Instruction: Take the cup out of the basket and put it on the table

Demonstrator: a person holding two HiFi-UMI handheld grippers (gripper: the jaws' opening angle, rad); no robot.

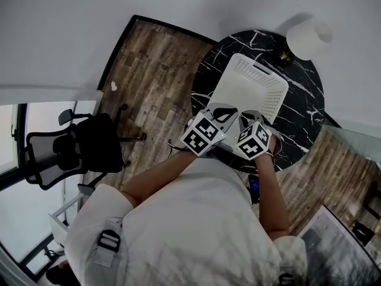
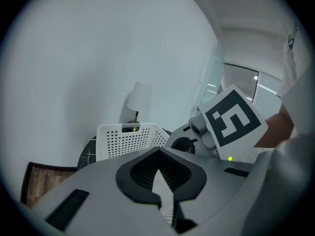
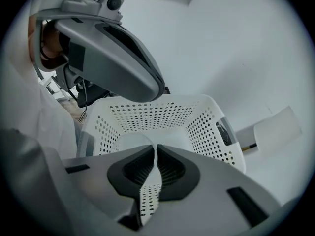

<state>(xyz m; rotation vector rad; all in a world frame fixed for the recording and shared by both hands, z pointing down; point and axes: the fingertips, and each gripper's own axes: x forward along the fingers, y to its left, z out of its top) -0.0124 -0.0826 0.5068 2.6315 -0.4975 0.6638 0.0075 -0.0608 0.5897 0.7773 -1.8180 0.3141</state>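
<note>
Our right gripper (image 3: pixel 156 150) and left gripper (image 2: pixel 158 154) hover, jaws clenched on nothing, at the near edge of the white basket (image 3: pixel 206 127) on the black table (image 1: pixel 297 94), centre frame. What looks like the white cup (image 3: pixel 129 142) sits inside the basket.

A round black marble surface (image 1: pixel 299 123) with white veins stands on a wood-plank floor (image 1: pixel 149 79). A white perforated basket (image 1: pixel 250 91) sits directly on it, filling much of the middle. Beyond the basket, at the far rim, stands a lamp (image 1: pixel 308 37) with a white shade and a brass-coloured base. Well to the left of the basket, a black office chair (image 1: pixel 80 148) stands on the floor.
</note>
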